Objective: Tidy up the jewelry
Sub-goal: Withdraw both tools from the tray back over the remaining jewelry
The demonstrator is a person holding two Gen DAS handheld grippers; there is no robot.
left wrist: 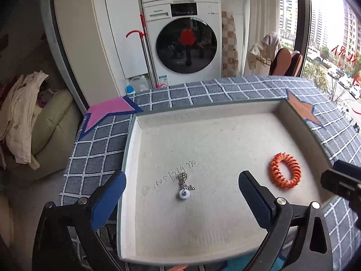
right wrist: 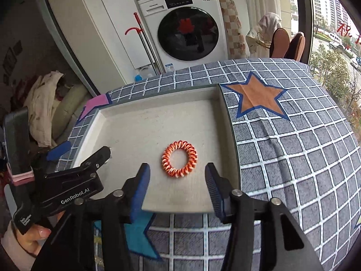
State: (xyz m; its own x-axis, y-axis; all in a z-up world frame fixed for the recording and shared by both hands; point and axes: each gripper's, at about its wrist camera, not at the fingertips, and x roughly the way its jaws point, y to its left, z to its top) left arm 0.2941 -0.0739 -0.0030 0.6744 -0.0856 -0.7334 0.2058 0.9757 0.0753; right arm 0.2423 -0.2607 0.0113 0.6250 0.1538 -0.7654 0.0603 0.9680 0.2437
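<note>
1. Left gripper (left wrist: 182, 203): jaws spread very wide, nothing between the blue pads (left wrist: 108, 201); nothing held or touched. Necklace (left wrist: 185, 186) is seen on the tray floor between and just beyond the fingertips, apart from both.
2. Right gripper (right wrist: 178, 189): jaws seen roughly half open, nothing gripped. Orange coil bracelet (right wrist: 179, 159) lies flat on the tray at 12 o'clock from the gap, touched by neither pad.
3. Tray (left wrist: 133, 149): pale, shallow, walled, set on a checked grey cloth (left wrist: 94, 149). Necklace is at about 7 o'clock of the tray floor in the left view; bracelet (left wrist: 284, 170) at about 3 o'clock, near the right wall, well apart from the necklace.
4. Left view only: the necklace with its white round pendant, and handwritten digits (left wrist: 173, 174) on the tray floor just behind it.
5. Right view only: the left gripper's body (right wrist: 67, 180) at 9 o'clock, a hand (right wrist: 33, 237) under it, a blue star patch (right wrist: 140, 237) at 6 o'clock, and the orange star patch (right wrist: 257, 97) in full.
6. Necklace is hidden in the right view behind the left gripper's finger. Right gripper is cut off at 3 o'clock in the left view; only a black part (left wrist: 340, 180) shows. Chain links too fine to make out. Pink star patch (left wrist: 108, 113) is partly covered by the tray.
</note>
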